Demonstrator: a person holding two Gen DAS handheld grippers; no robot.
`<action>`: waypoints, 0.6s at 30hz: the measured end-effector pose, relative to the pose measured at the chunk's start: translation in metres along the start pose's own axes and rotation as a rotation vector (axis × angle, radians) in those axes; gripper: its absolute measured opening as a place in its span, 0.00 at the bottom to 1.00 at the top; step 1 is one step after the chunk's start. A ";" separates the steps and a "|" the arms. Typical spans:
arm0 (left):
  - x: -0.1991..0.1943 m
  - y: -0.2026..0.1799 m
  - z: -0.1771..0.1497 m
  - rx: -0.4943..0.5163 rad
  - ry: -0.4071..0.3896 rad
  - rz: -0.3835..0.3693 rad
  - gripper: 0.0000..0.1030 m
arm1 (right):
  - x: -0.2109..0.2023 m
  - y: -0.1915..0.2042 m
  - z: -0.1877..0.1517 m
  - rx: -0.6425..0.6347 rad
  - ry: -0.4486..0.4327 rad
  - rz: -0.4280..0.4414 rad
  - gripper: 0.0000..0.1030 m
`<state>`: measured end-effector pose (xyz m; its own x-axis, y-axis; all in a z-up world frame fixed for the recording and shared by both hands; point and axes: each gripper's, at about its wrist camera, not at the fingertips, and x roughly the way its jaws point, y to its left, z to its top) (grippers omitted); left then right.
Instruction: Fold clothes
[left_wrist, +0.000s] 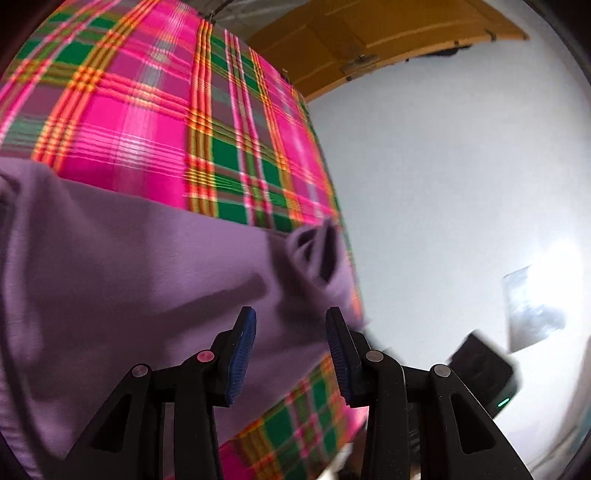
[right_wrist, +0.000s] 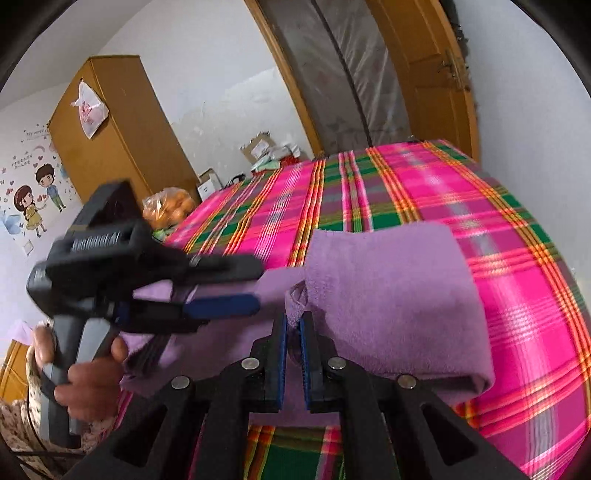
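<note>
A purple garment (right_wrist: 391, 295) lies partly folded on a bed covered with a pink and green plaid sheet (right_wrist: 424, 184). My right gripper (right_wrist: 293, 318) is shut on a raised fold at the garment's near edge. My left gripper (right_wrist: 258, 286), held by a hand (right_wrist: 92, 384), hovers open just left of that fold, with its fingers pointing right. In the left wrist view the left gripper (left_wrist: 291, 332) stands open over the purple garment (left_wrist: 129, 266), with nothing between its blue pads (left_wrist: 242, 354). A bunched purple fold (left_wrist: 314, 254) rises just ahead of it.
A wooden wardrobe (right_wrist: 118, 140) stands at the back left and a wooden door (right_wrist: 436, 74) behind the bed. Boxes and a bag of oranges (right_wrist: 170, 210) sit beside the bed's far left edge. A black housing with a green light (left_wrist: 484, 369) shows beside the white wall (left_wrist: 443, 184).
</note>
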<state>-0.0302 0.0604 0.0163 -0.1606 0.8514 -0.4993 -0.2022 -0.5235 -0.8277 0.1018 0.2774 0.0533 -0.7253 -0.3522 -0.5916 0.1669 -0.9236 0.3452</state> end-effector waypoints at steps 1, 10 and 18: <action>0.003 -0.001 0.002 -0.003 -0.004 -0.007 0.49 | 0.001 0.001 -0.002 -0.002 0.004 0.007 0.07; 0.031 0.000 0.005 -0.067 0.073 -0.033 0.51 | 0.000 0.009 -0.011 -0.025 -0.001 0.066 0.07; 0.047 0.002 0.006 -0.132 0.102 -0.023 0.36 | -0.004 0.000 -0.019 0.010 0.015 0.079 0.10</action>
<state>-0.0442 0.0991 -0.0069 -0.0566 0.8656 -0.4975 -0.0753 -0.5006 -0.8624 0.1174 0.2756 0.0421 -0.6998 -0.4259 -0.5734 0.2165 -0.8915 0.3980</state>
